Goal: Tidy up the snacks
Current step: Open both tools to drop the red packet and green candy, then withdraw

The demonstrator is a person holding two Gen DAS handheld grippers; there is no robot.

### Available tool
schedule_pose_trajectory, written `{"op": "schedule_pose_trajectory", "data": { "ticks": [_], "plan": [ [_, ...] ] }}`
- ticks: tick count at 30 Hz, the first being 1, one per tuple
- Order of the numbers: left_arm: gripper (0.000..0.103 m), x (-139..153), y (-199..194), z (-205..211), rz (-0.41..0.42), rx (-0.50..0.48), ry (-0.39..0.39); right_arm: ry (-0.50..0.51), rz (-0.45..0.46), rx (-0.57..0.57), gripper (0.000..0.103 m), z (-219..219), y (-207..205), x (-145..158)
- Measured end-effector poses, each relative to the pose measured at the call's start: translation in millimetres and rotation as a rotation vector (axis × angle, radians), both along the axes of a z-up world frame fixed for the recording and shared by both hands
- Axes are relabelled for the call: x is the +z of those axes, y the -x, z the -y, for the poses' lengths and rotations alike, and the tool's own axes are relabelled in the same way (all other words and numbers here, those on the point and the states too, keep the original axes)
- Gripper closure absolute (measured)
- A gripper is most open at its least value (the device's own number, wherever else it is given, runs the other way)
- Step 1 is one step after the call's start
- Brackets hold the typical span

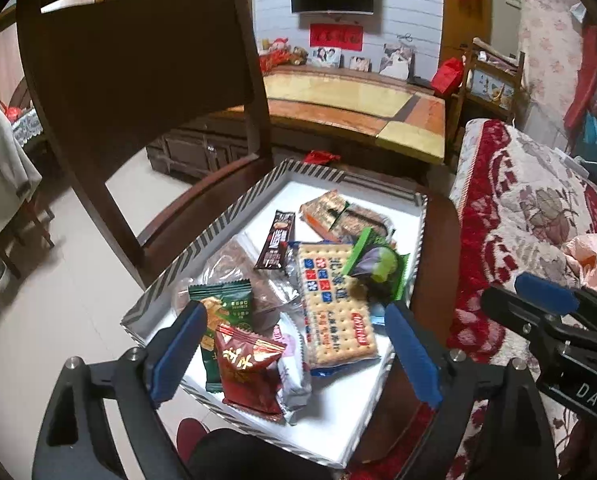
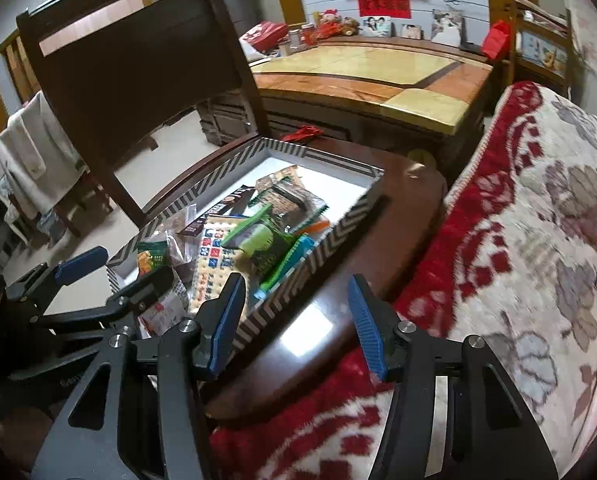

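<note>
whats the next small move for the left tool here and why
Probably lift the left tool clear of the striped box: its jaws are wide open and empty, the red packet lies loose in the box below them, and other snacks already sit inside.

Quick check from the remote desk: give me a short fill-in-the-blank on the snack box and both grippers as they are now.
1. The snacks lie in a box with a ____ striped rim.
2. The box rests on the seat of a wooden ____.
3. The left gripper is open above a ____ packet at the box's near end.
4. The right gripper holds ____.

Missing words: black-and-white; chair; red; nothing
</note>
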State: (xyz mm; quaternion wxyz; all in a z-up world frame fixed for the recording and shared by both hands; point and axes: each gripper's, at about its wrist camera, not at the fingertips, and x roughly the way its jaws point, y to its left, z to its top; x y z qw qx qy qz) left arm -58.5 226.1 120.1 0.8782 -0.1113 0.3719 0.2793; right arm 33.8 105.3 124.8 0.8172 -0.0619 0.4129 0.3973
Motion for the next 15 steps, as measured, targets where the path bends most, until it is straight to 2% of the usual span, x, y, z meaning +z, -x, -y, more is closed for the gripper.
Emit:
{"op": "schedule_pose_trajectory", "data": {
  "ticks": [5,15],
  "plan": [
    [0.001,10,5,13,0.022,-0.023,-0.016,-0.023,-0.009,-0.016,0.049,19,9,4],
    [0.001,18,8,35,0.021,-0.065,-0.013,-0.026,0.001,-0.03,0.049,48,25,7]
  ]
}}
